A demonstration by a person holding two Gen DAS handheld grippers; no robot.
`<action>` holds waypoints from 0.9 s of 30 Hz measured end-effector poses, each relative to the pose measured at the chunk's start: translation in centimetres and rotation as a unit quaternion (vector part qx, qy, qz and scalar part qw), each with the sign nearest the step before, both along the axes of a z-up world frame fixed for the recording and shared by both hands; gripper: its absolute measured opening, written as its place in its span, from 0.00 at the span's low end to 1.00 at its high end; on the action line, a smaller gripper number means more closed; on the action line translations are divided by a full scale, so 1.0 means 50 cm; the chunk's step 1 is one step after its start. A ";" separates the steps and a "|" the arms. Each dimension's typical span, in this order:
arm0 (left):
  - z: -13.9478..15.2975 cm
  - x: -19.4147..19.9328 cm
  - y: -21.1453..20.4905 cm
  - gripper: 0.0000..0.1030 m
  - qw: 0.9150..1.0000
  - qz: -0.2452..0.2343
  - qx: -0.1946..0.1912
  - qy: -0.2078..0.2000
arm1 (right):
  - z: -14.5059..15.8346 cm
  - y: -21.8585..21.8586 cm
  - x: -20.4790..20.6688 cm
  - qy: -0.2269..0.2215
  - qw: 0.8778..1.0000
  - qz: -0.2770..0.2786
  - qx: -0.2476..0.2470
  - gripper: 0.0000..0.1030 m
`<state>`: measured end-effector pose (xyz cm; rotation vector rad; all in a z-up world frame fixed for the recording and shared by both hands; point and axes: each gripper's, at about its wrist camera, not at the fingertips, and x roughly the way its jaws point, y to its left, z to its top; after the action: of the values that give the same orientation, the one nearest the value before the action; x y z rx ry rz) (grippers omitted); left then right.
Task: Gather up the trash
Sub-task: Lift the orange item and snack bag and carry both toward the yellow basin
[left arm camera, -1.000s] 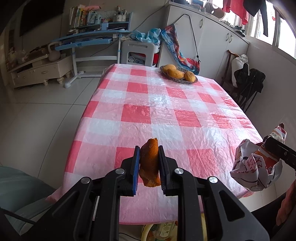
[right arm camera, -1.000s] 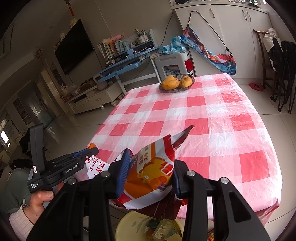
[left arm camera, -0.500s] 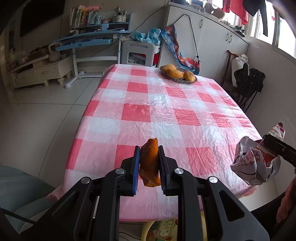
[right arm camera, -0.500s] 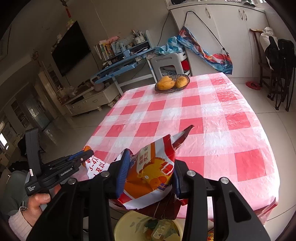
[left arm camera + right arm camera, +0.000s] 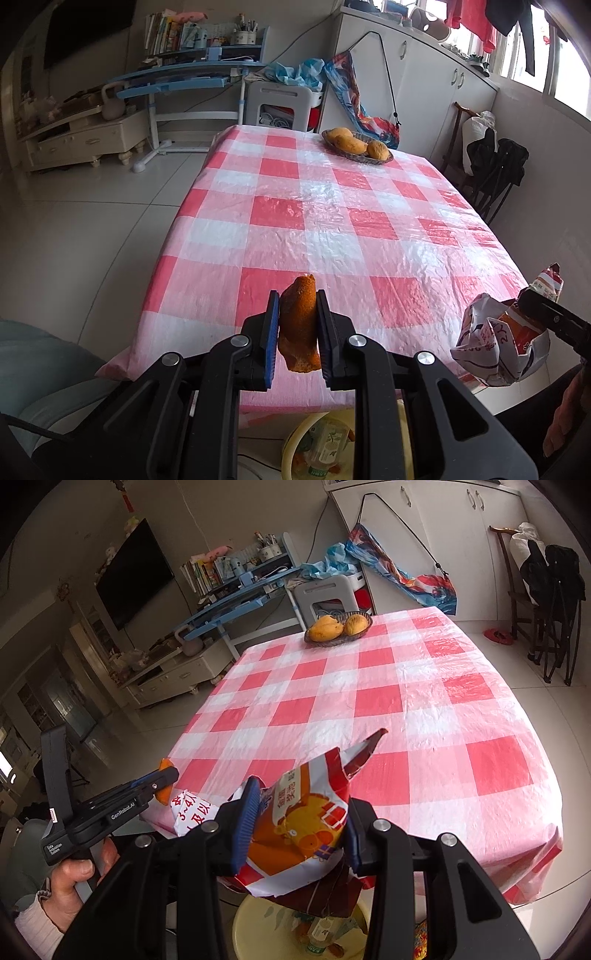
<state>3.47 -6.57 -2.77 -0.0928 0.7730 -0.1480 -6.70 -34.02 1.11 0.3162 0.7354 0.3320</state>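
My left gripper [image 5: 295,332] is shut on an orange peel [image 5: 300,325] and holds it above the near edge of the checked table [image 5: 332,221]. My right gripper [image 5: 299,823] is shut on a crumpled red, orange and white snack bag [image 5: 299,827], held over the near table edge. The bag also shows in the left wrist view [image 5: 498,343]. The left gripper with the peel [image 5: 164,779] shows at the left of the right wrist view. A yellow trash bin [image 5: 266,923] with rubbish in it stands on the floor below both grippers; it also shows in the left wrist view [image 5: 291,446].
A dark basket of mangoes [image 5: 356,146] sits at the table's far end. Beyond it stand a white stool [image 5: 280,103] and a blue desk [image 5: 184,77]. A chair with dark clothes [image 5: 491,162] stands to the right. White tiled floor lies to the left.
Both grippers have drawn back slightly toward the near table edge, still holding the peel and the bag. Nothing was let go.
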 end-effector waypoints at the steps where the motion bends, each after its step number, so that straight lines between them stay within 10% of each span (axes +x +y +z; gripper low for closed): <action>1: 0.000 -0.004 0.000 0.18 1.000 0.000 0.002 -0.001 | -0.001 0.000 -0.004 0.001 1.000 0.000 0.001 0.39; 27: 0.000 -0.084 0.002 0.18 1.000 -0.010 0.002 0.003 | -0.024 0.052 -0.107 0.034 0.999 0.027 -0.025 0.39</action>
<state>-0.72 -6.48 -2.75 -0.0817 0.7797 -0.1657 -12.03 -31.40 -0.12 0.2615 0.8199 0.3549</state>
